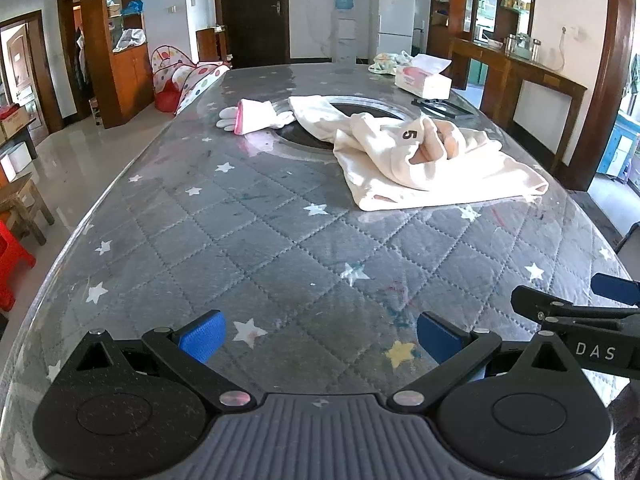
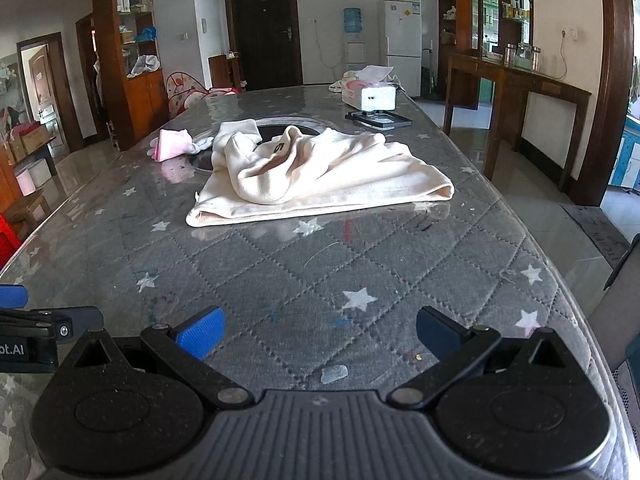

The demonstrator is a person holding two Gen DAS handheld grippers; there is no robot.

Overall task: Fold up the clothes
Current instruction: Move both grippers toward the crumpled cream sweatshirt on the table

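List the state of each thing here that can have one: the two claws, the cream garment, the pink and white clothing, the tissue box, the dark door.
left claw: open, empty, above the table
right claw: open, empty, above the table
cream garment: crumpled, not folded, untouched
pink and white clothing: lying flat beside the garment
tissue box: open, a tissue sticking out
dark door: closed

both grippers same build: left gripper (image 1: pixel 320 338) and right gripper (image 2: pixel 320 332) have black speckled linkage arms, silver pivot pins, blue ribbed fingertip pads (image 1: pixel 202 338), grey ridged centre housing. white "das" lettering on right unit's side.
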